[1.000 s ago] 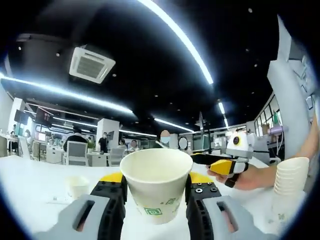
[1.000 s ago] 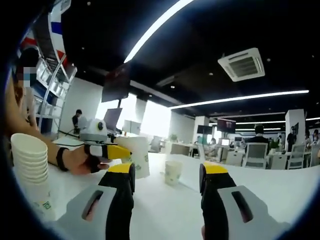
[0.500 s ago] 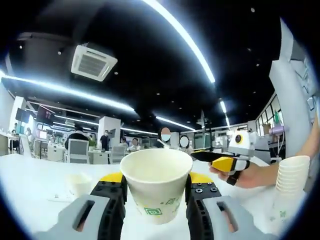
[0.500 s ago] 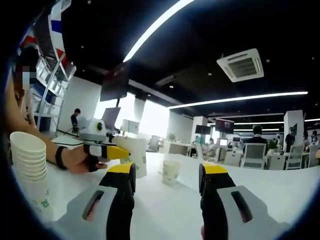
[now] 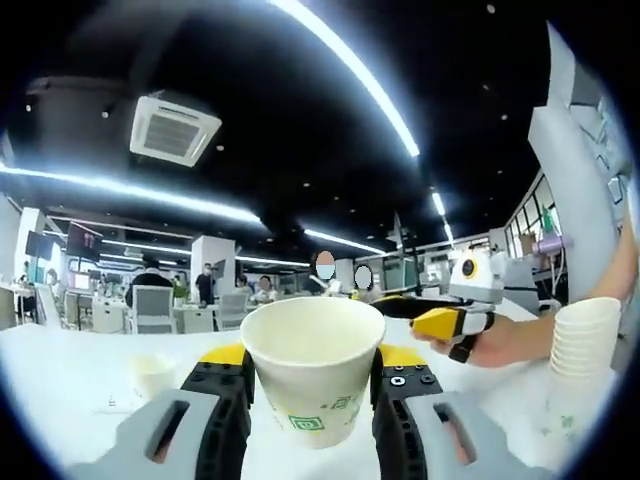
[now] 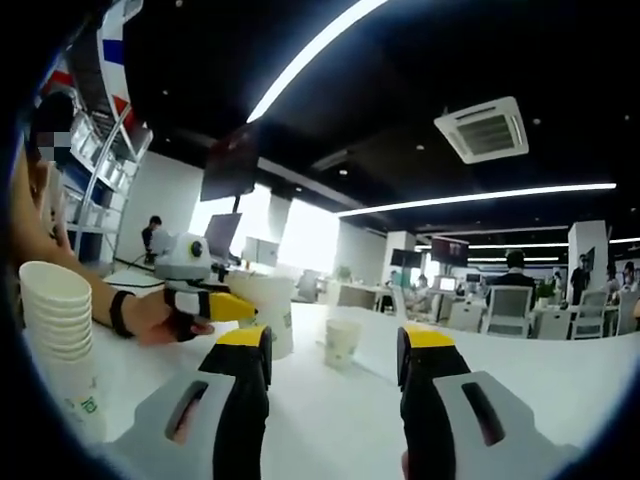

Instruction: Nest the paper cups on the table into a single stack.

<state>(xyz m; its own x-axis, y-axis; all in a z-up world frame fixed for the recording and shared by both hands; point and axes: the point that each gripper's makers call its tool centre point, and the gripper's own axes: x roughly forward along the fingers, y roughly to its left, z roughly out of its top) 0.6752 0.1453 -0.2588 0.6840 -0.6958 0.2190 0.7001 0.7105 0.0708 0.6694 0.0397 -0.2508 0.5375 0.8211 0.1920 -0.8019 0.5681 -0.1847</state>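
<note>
Your left gripper's (image 5: pixel 312 400) jaws are clamping a paper cup (image 5: pixel 313 370) between them; the right gripper's (image 6: pixel 330 385) are standing wide, framing a loose cup (image 6: pixel 342 344) ahead. It is looking thin and crushable, so you are wise squeezing lightly at mid-wall toward the nested stack (image 6: pixel 62 325).

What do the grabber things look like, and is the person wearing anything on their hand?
Each gripper has two chunky black fingers with yellow tips on grey bodies with dark slots. See the left gripper and the right gripper. The fingers show small screws. The hand wears a black fingerless glove and a black wristband.
</note>
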